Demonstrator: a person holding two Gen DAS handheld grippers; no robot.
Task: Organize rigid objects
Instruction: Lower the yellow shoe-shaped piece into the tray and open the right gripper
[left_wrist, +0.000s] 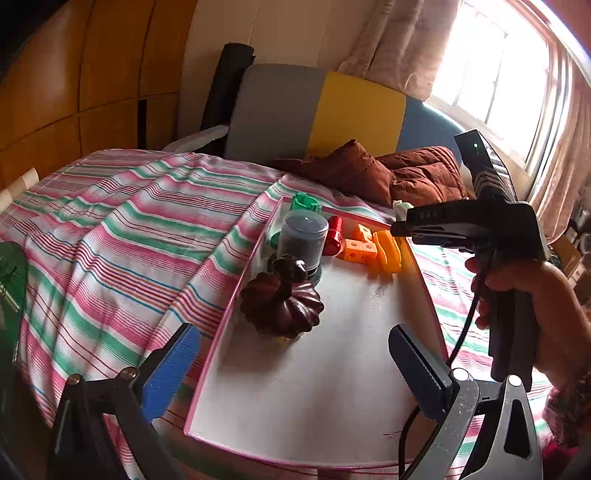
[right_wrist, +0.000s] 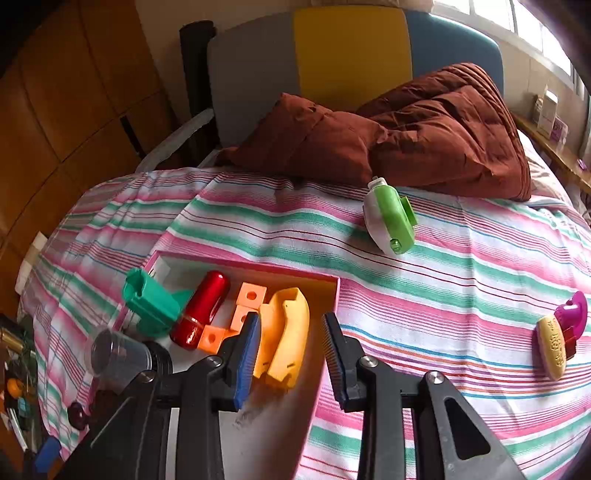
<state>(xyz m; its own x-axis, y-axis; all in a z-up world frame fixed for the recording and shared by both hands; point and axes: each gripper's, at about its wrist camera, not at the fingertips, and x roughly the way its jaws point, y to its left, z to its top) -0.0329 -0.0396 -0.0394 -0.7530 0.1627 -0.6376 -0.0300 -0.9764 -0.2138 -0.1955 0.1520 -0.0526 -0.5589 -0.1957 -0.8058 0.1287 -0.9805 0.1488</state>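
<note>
A pink-rimmed white tray (left_wrist: 332, 387) (right_wrist: 258, 267) lies on the striped bed. At its far end sit a yellow-orange curved piece (right_wrist: 288, 332) (left_wrist: 388, 251), orange cubes (right_wrist: 251, 295) (left_wrist: 360, 249), a red cylinder (right_wrist: 203, 306) (left_wrist: 334, 236) and a green piece (right_wrist: 151, 302) (left_wrist: 304, 201). My right gripper (right_wrist: 291, 350) (left_wrist: 397, 227) hangs over the tray's far right corner, open. The yellow-orange piece lies between its pads, with a gap at the right pad. My left gripper (left_wrist: 295, 369) stands open over the tray's near end, holding nothing.
A dark brown pumpkin-shaped object (left_wrist: 280, 302) and a clear lidded cup (left_wrist: 303, 236) (right_wrist: 118, 354) stand along the tray's left side. Loose on the bed lie a green-and-white device (right_wrist: 389, 218) and a pink-and-yellow toy (right_wrist: 561, 332). A brown quilt (right_wrist: 424, 129) is bunched at the headboard.
</note>
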